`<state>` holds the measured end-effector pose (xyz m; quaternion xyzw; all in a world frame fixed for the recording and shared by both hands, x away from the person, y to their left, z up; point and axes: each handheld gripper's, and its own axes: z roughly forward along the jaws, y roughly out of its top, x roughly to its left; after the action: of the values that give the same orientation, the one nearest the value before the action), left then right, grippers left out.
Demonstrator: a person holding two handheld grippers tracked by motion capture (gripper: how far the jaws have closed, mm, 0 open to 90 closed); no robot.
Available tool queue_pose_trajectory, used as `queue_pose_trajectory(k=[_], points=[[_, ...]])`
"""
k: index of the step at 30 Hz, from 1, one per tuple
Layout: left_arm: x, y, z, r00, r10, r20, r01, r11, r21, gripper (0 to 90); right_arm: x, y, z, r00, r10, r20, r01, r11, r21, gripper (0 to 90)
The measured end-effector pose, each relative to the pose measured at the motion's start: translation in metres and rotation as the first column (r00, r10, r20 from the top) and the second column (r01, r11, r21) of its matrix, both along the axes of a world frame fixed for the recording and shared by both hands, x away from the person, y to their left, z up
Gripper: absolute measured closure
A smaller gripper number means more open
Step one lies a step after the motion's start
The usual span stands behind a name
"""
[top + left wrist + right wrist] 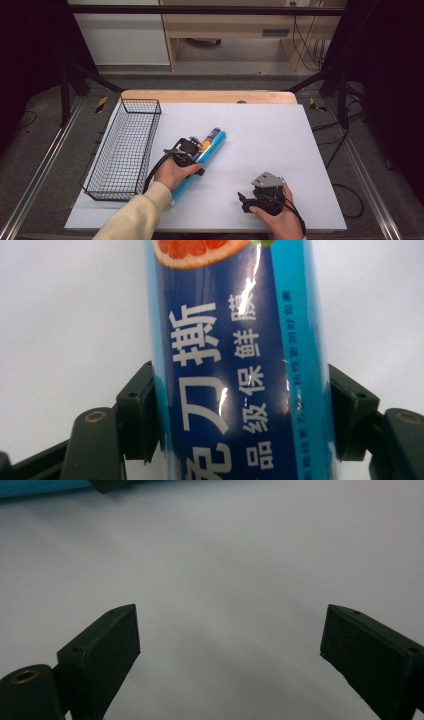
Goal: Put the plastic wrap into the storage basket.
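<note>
Two grippers: left gripper [192,152] clamped across blue roll [202,160], lying diagonally mid-table, just right of wire basket [125,150]. Right gripper [257,197] wide open, empty, well apart toward near edge.

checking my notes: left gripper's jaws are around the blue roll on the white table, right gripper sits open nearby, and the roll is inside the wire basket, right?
Not the last part. In the high view the blue roll lies on the white table beside the wire basket, not inside. The left gripper does clasp it, and the right gripper is open.
</note>
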<state>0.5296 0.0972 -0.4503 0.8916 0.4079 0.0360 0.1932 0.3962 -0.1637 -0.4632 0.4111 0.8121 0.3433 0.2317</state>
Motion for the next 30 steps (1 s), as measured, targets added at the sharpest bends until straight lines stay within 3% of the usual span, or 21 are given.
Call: queue_pose_trajectory(k=[4,7,13,16,30], points=[[-0.001,0.001,0.001,0.9999,0.0,0.016,0.0,1.0,0.003,30.2,0.0,0.0,0.0,1.0,0.002,0.0,-0.002,1.0,0.001,9.4],[-0.001,0.003,0.003,1.0,0.008,0.004,-0.007,0.9998,-0.017,30.4,0.0,-0.001,0.0,1.0,0.002,0.001,-0.002,1.0,-0.002,9.4],[-0.004,0.003,0.005,0.9999,0.003,0.015,-0.002,1.0,-0.007,30.6,0.0,-0.001,0.0,1.0,0.002,0.001,-0.002,1.0,-0.002,9.4],[-0.006,0.002,0.009,0.9992,0.001,0.04,-0.001,1.0,-0.008,30.6,0.0,-0.001,0.0,1.0,0.0,0.002,0.0,1.0,-0.005,9.4],[-0.016,0.005,0.045,0.9951,-0.021,0.097,0.025,0.9992,-0.031,30.8,0.0,-0.002,0.001,1.0,-0.006,-0.002,0.006,1.0,-0.002,9.4]])
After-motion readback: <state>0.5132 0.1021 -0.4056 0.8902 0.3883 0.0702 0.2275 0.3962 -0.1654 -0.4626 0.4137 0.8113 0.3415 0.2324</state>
